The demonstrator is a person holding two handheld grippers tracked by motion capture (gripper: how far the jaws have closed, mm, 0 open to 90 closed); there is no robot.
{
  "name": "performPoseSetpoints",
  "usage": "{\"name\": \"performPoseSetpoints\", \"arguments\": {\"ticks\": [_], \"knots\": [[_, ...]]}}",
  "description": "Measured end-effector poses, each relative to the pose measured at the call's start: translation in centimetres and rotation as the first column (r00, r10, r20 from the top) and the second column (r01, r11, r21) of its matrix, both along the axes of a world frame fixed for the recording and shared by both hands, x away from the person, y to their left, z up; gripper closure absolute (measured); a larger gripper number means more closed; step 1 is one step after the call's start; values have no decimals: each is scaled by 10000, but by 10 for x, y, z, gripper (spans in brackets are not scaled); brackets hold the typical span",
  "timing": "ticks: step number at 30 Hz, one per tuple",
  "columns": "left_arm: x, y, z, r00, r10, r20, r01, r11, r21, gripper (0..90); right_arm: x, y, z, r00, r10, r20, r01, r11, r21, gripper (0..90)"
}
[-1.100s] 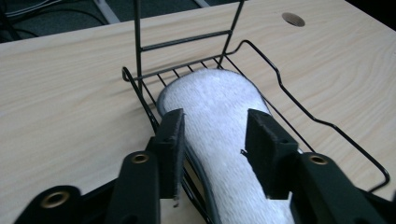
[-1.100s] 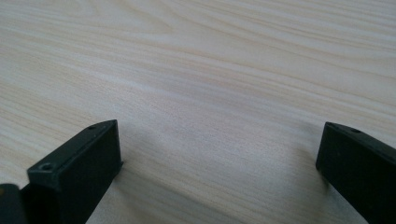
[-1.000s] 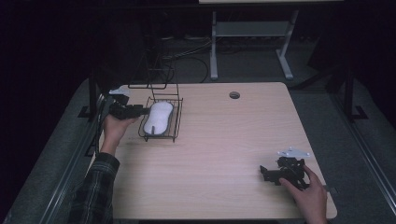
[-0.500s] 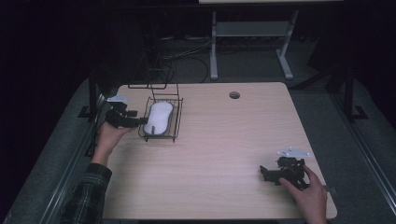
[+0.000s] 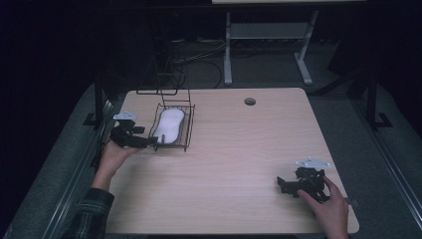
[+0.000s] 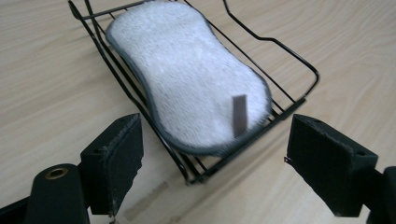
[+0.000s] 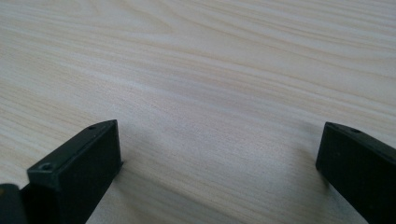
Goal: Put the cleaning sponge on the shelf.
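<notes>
left tongs [image 6: 212, 158] wide open at the rack [image 6: 299, 100] corner, sponge [image 6: 196, 79] inside; right tongs [image 7: 219, 163] wide open, empty, over bare worktop [image 7: 210, 70].

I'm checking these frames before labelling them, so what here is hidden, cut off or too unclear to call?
- Wire rack: its far end is cut off by the top edge of the left gripper view.
- White sponge: its underside is hidden by its own body; the small grey tag is too blurred to read.
- Right gripper: in the high view, too small and dark to judge its jaws.
- Table: the near edge is partly covered by the hands.
</notes>
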State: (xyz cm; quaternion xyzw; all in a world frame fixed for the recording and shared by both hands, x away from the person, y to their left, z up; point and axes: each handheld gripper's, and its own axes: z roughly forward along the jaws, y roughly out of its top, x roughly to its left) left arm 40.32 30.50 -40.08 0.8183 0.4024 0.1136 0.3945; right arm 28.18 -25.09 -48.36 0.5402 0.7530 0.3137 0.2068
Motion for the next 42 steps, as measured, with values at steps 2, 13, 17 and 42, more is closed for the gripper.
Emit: {"name": "performPoseSetpoints", "arguments": {"ticks": [2, 13, 17, 42], "knots": [[-6, -2, 0, 10000, -4, -17, 3, 10000, -39, 181, 0, 0, 0, 10000, 1, 1, -1, 10000, -1, 0], [-41, -16, 4, 9983, -518, 283, 507, 9979, 399, 179, 0, 0, 0, 10000, 1, 2, -1, 10000, -1, 0], [-50, -19, 3, 9974, -663, 278, 650, 9969, 452, 178, 0, 0, 0, 10000, -4, -3, 4, 10000, 2, 0], [-105, -30, -39, 9929, -1134, 350, 1095, 9890, 990, 160, -1, 0, 0, 10000, 9, 4, -9, 10000, 4, 0]]}}
